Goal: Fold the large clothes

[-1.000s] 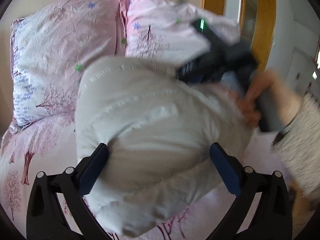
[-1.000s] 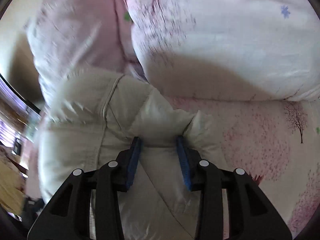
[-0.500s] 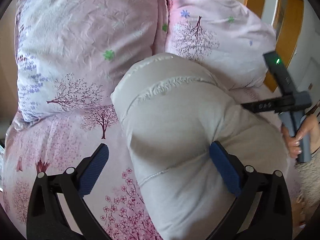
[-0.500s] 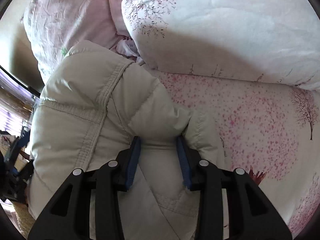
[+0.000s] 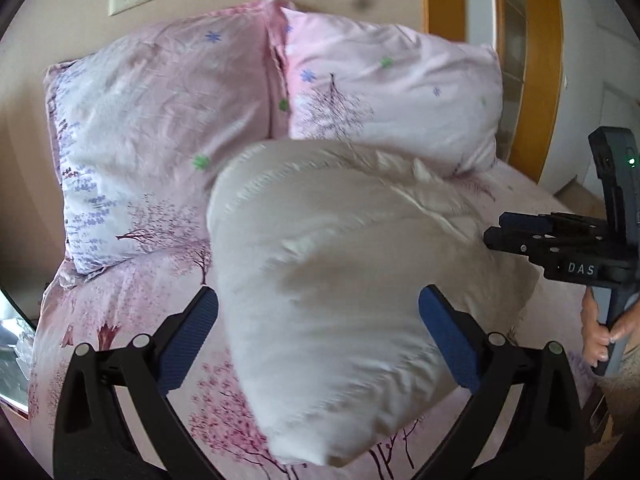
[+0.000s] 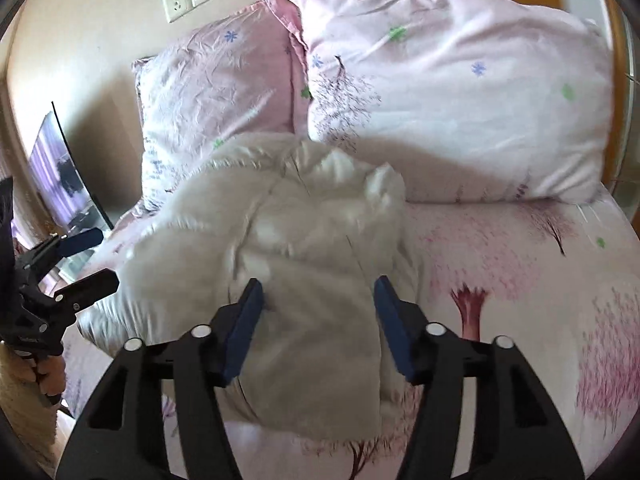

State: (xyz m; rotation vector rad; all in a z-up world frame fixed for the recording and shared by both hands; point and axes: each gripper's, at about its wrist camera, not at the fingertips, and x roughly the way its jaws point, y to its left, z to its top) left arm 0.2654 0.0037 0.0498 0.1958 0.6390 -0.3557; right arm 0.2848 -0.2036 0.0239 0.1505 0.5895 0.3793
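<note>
Lying bundled: jacket (image 5: 340,280) on bed (image 6: 520,260) | left gripper (image 5: 318,338), right gripper (image 6: 318,324) spread

two pink pillows (image 5: 168,120) (image 5: 392,96) against wall | floral bedsheet (image 6: 520,272) | wall socket (image 6: 176,3) | monitor (image 6: 64,176)

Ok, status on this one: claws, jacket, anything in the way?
Left claw open, right claw open, neither gripping. Cream puffer jacket bundled on bed, top against pillows. Nothing else in the way.
</note>
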